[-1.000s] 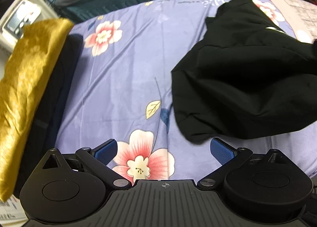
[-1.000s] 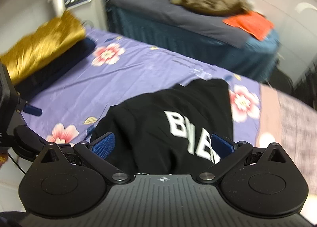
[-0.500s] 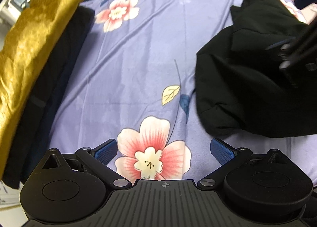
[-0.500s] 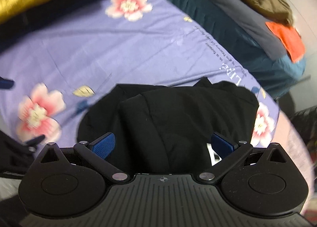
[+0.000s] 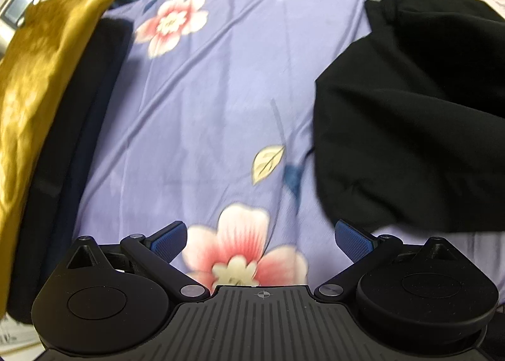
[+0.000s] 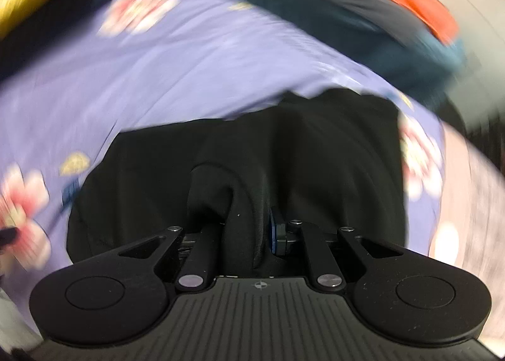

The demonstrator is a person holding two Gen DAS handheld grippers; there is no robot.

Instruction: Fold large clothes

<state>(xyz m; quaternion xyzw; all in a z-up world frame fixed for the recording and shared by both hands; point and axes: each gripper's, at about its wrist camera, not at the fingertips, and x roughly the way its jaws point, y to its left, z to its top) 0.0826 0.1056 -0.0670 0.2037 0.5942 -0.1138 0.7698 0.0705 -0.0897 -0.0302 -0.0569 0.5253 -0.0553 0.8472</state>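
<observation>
my right claw (image 6: pixel 249 228) is clamped tight on a raised fold of the black garment (image 6: pixel 284 152), the cloth bunched up between the two arms so that only a sliver of one blue pad (image 6: pixel 273 231) shows at its right. from that wrist view the garment lies crumpled at the centre of the bed, on the purple floral sheet (image 6: pixel 142 77), and everything around it is smeared with blur; at 1 o'clock i make out an orange cloth (image 6: pixel 423 10) on a dark teal bed (image 6: pixel 363 29) behind. my left claw (image 5: pixel 262 239) stands wide apart with nothing between its pads, hanging over a pink flower printed on the sheet (image 5: pixel 205 92). from there the black garment (image 5: pixel 410 115) sits at 2 o'clock, its near hem just beside the right pad. at 9 o'clock a gold cloth (image 5: pixel 41 83) lies on top of a dark folded pile (image 5: pixel 72 146) along the bed's edge.
</observation>
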